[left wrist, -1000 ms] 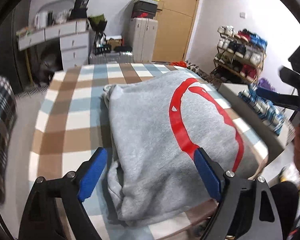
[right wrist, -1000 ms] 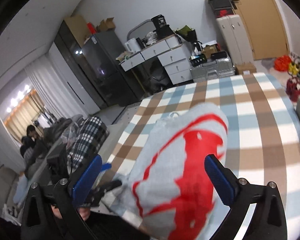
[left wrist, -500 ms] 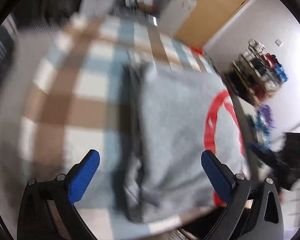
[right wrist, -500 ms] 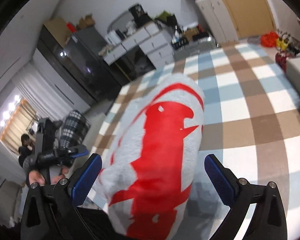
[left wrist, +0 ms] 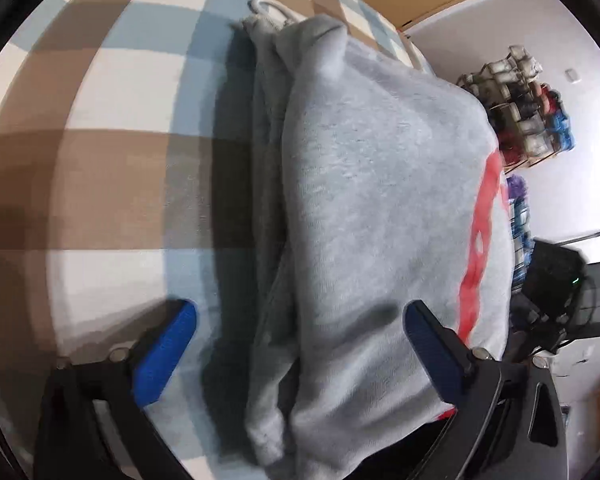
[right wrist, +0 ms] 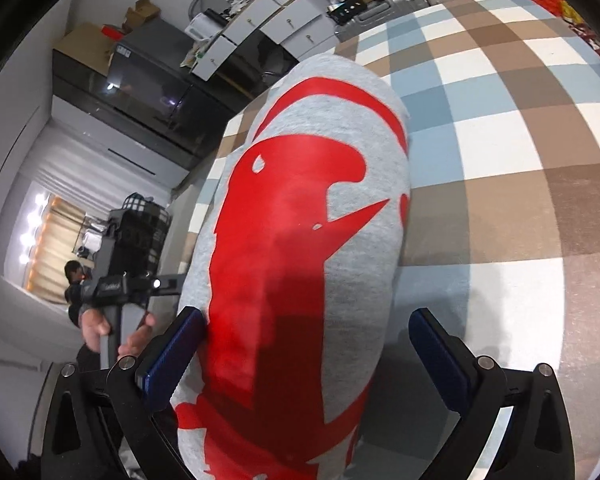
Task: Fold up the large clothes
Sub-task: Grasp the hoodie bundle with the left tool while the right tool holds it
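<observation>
A folded grey sweatshirt [left wrist: 372, 208] with a red print lies on a brown, blue and white checked cloth [left wrist: 100, 160]. My left gripper [left wrist: 300, 344] is open and straddles the stacked left edge of the sweatshirt near the front, with one blue finger over the cloth and one over the top layer. In the right wrist view the sweatshirt [right wrist: 308, 220] fills the middle. My right gripper [right wrist: 308, 356] is open, with the right end of the fold between its fingers. The left gripper and the hand holding it [right wrist: 120, 304] show beyond.
The checked cloth [right wrist: 520, 160] stretches to the right of the sweatshirt. A white drawstring [left wrist: 268, 8] lies at the garment's far end. A shoe rack [left wrist: 528, 112] stands to the right. Drawers [right wrist: 268, 20] and a dark cabinet [right wrist: 140, 92] stand behind.
Both grippers have come down and forward onto the folded sweatshirt, one at each end. The sweatshirt now sits between each pair of open fingers. The garment has not moved.
</observation>
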`<state>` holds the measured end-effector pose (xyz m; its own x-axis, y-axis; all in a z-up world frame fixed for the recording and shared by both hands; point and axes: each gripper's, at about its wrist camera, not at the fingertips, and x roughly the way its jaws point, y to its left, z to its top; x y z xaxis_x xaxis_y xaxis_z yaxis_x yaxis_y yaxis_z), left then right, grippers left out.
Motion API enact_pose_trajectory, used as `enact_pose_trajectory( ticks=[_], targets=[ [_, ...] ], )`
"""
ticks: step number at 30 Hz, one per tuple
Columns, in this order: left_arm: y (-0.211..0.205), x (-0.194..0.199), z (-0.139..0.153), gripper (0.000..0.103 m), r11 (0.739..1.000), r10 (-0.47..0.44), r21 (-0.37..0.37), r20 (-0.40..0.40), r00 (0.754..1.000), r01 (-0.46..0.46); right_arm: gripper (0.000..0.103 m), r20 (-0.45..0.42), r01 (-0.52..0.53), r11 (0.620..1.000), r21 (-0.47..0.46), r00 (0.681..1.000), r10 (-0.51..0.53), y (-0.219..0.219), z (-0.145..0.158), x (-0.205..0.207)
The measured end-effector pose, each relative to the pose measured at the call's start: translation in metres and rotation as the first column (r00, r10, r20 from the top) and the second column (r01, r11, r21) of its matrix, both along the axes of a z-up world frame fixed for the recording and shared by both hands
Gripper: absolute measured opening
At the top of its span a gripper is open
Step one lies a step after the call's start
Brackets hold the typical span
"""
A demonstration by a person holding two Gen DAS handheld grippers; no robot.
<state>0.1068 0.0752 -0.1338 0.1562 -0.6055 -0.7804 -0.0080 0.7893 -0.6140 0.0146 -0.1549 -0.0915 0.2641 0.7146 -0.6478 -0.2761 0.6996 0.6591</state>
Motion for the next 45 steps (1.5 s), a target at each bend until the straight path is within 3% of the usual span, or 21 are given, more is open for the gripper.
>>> enact_pose_trajectory(
  ticks=[3,6,8,18,25,31,33,37,45],
  targets=[
    [-0.007,-0.001,-0.002,0.102,0.996,-0.023,-0.086,-0.030,0.999,0.020,0.103,-0.007,-0.017,0.999,0.044,1.000,0.017,-0.001,-0.002,-0.005],
    [-0.030,-0.003,0.000,0.102,0.991,-0.117,-0.070,-0.008,0.993,0.116,0.101,-0.007,-0.047,0.997,0.058,0.999,0.048,0.000,-0.004,-0.008],
    [-0.049,-0.007,0.006,0.102,0.986,-0.167,0.015,0.029,0.986,0.167,0.098,0.004,-0.049,0.997,0.062,0.999,0.049,-0.001,-0.003,-0.008],
    [-0.080,-0.004,0.007,0.102,0.986,-0.156,-0.045,0.054,0.986,0.158,0.082,-0.019,-0.030,0.994,0.104,0.999,0.032,-0.031,-0.004,-0.011],
    [-0.097,-0.013,0.007,0.102,0.968,-0.238,-0.071,0.067,0.969,0.243,0.082,0.007,0.021,0.997,0.074,1.000,-0.022,-0.064,0.002,-0.028],
    [-0.065,-0.002,0.006,0.102,0.984,-0.177,-0.018,0.012,0.984,0.177,0.087,0.011,0.039,0.995,0.096,0.999,-0.040,-0.062,-0.001,-0.030],
    [-0.055,0.002,0.011,0.102,0.990,-0.143,0.004,0.039,0.989,0.143,0.089,0.011,0.052,0.994,0.099,0.998,-0.054,-0.058,-0.002,-0.028],
    [-0.034,0.014,0.007,0.102,0.993,-0.078,-0.083,0.028,0.997,0.080,0.092,0.004,0.072,0.990,0.121,0.997,-0.073,-0.064,-0.004,-0.025],
    [-0.058,0.034,-0.001,0.101,0.965,-0.206,-0.169,-0.002,0.979,0.202,0.099,-0.026,0.074,0.985,0.157,0.997,-0.070,-0.061,-0.012,-0.017]
  ],
)
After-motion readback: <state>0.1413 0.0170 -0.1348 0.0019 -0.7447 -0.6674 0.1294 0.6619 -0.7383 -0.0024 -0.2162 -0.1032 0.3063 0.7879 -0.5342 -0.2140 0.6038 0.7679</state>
